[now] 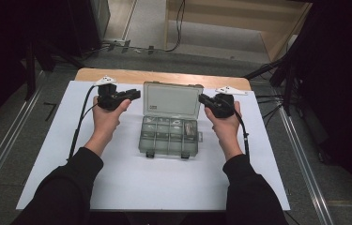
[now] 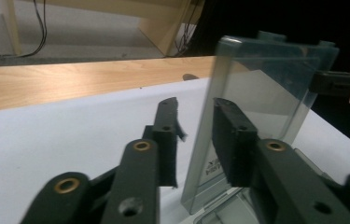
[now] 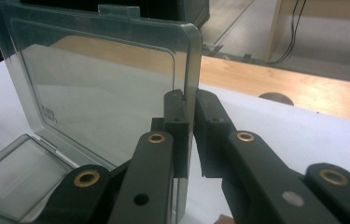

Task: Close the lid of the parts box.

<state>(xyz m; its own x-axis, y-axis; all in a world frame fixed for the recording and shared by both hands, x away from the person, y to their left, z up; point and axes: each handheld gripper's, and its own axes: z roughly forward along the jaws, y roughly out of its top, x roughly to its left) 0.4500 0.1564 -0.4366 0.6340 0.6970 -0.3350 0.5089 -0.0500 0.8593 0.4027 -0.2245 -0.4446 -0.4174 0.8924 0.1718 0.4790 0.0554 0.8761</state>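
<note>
At the left edge of the raised clear lid [image 2: 256, 107], the left gripper [image 2: 196, 140] straddles the plastic: its jaws stand spread, the lid's edge between them, one pad close against it, the other apart. Centre of the white tabletop [image 1: 117, 187], the compartment box [image 1: 169, 136] lies open, lid upright with its long axis running across from hand to hand. On the lid's right edge, the right gripper [image 3: 189, 135] pinches it, jaws pressed onto the plastic.

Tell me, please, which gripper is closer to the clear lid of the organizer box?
Right. The right gripper clamps the lid edge; the left gripper straddles the opposite edge, jaws apart.
</note>
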